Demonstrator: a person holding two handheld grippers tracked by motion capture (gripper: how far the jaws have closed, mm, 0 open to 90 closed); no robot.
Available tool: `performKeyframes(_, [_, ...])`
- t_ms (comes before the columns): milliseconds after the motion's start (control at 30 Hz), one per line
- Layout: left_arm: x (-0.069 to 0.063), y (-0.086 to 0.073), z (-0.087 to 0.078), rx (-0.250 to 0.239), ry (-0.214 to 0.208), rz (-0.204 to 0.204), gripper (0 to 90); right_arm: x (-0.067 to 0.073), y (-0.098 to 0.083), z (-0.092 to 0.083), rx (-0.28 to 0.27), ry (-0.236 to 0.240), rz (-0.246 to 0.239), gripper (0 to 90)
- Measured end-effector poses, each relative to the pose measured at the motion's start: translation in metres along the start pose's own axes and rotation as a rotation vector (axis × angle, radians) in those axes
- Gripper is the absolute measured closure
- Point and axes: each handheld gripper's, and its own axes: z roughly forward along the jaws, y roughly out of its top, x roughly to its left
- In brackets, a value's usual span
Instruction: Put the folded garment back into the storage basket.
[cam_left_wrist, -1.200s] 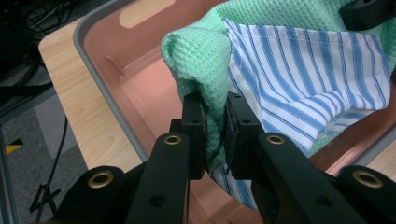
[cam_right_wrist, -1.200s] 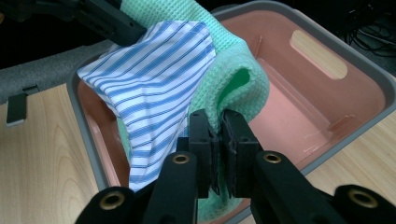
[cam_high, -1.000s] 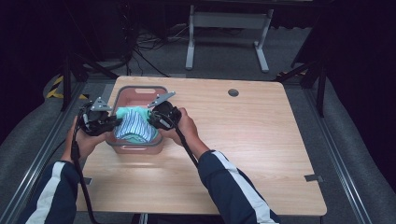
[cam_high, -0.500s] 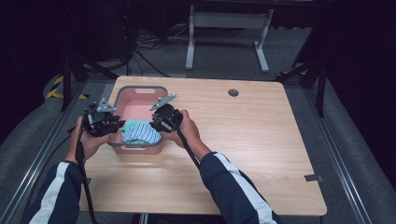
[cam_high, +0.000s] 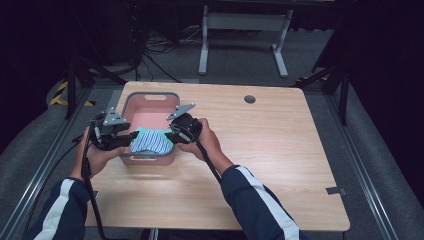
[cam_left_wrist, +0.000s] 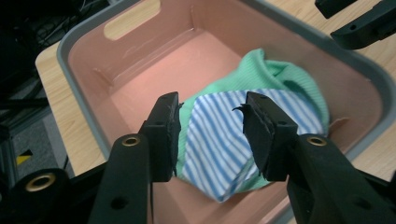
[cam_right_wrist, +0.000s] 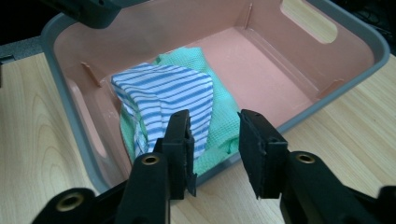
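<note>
Resting folded in the near end of the pink bin (cam_high: 150, 102) by the table's (cam_high: 280, 150) left edge: striped cloth (cam_left_wrist: 224, 140) over green. Left hand-held gripper (cam_left_wrist: 212, 128) and right hand-held gripper (cam_right_wrist: 212, 140) both released, flanking it, apparently after letting go.

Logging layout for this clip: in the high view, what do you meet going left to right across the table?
Left gripper → striped cloth in the pink bin → right gripper → round hole in the tabletop.
</note>
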Motion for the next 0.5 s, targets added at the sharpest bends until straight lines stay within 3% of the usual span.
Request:
performKeyframes(267, [-0.023, 0.009, -0.007, -0.045, -0.002, 0.028, 46.6, -0.005, -0.008, -0.021, 0.023, -0.043, -0.028, 50.0])
performKeyframes(300, [-0.026, 0.01, -0.007, -0.058, -0.005, 0.028, 45.1, -0.007, -0.01, -0.027, 0.027, -0.07, -0.036, 46.5])
performKeyframes(500, [-0.045, 0.015, -0.006, -0.073, -0.04, 0.033, 34.3, -0.013, -0.02, -0.043, 0.027, -0.116, -0.036, 40.0])
